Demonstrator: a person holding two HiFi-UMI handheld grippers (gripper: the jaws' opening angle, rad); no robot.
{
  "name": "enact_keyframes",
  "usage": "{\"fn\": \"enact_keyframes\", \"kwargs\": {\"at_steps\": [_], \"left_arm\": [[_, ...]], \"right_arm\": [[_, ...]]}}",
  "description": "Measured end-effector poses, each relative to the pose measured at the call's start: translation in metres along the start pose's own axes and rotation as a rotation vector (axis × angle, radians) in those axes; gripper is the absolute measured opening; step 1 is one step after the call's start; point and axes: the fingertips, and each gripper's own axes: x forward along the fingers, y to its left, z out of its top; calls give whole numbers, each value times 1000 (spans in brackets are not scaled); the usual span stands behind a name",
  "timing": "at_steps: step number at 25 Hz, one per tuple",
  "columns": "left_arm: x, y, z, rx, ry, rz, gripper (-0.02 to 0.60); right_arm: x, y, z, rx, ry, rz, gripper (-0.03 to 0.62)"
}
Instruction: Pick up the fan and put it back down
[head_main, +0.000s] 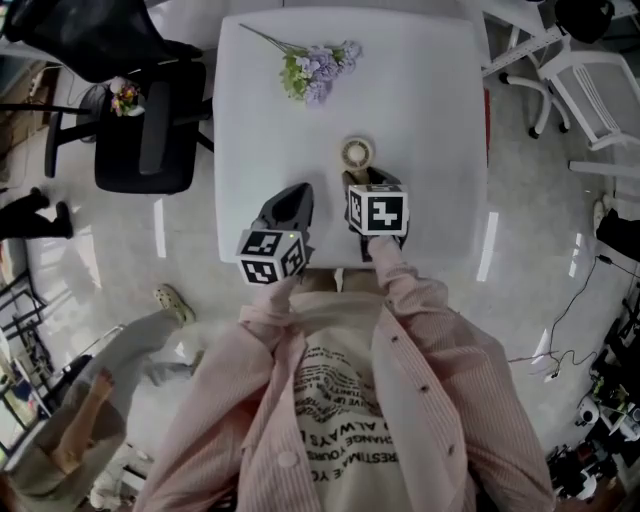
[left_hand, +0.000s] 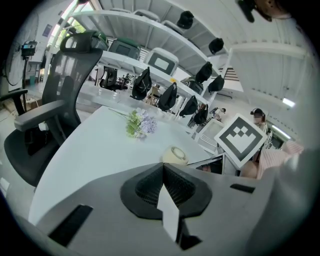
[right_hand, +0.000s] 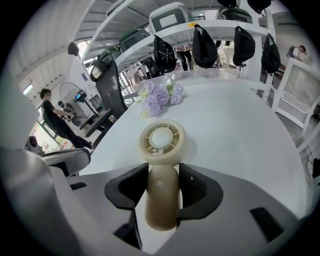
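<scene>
A small beige hand fan (right_hand: 162, 165) lies on the white table (head_main: 440, 120), its round head (head_main: 357, 153) pointing away from me. Its handle sits between the jaws of my right gripper (right_hand: 162, 187), and the black pads touch it on both sides. In the head view the right gripper (head_main: 358, 192) reaches down onto the handle just behind the head. My left gripper (head_main: 292, 200) rests to the left of the fan, its jaws shut with nothing in them (left_hand: 163, 167). The fan (left_hand: 175, 155) shows just past it.
A bunch of purple artificial flowers (head_main: 318, 68) lies at the far side of the table. A black office chair (head_main: 150, 130) stands to the left of the table, and white chairs (head_main: 600, 90) to the right. I stand at the table's near edge.
</scene>
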Motion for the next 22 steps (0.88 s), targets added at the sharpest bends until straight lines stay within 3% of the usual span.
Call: {"fn": "enact_keyframes", "kwargs": {"at_steps": [22], "left_arm": [[-39, -38, 58, 111, -171, -48, 2]], "right_arm": [[-102, 9, 67, -53, -284, 195, 184]]}}
